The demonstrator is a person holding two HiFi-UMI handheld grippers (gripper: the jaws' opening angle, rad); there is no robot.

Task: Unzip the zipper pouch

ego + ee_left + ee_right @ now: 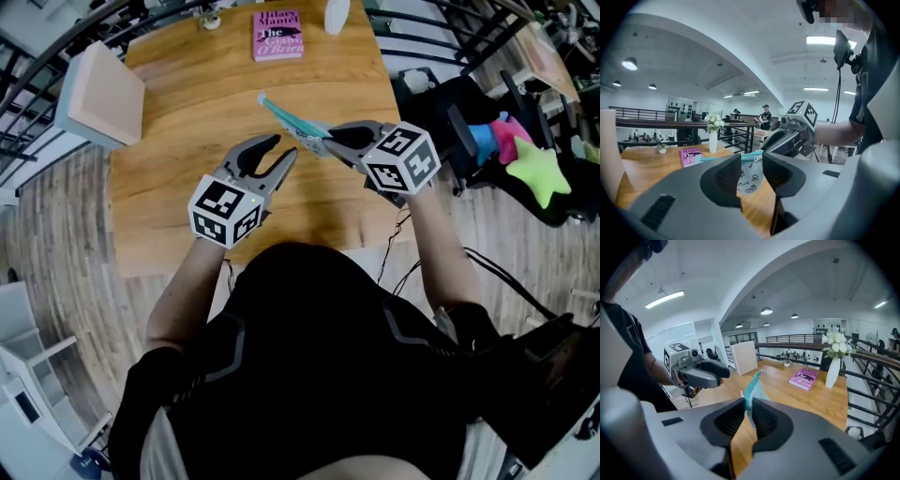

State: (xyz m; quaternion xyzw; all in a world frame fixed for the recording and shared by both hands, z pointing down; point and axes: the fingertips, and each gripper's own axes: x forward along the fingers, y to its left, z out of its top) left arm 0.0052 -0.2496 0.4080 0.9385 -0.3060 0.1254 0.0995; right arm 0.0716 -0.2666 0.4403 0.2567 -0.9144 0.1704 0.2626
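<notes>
Zipper pouch pinched at one end between the clenched jaws of the right gripper and held in the air above the wooden table. The jaws of the left gripper stand apart on nothing, facing the pouch's hanging side. Risks: with only this thin single pinch, a pull on the zipper could drag the fabric out of the right jaws; the left jaws may also catch cloth rather than the pull tab. Pouch is flat and limp, with a teal zipper band over pale fabric printed with small dark figures; slider not discernible.
</notes>
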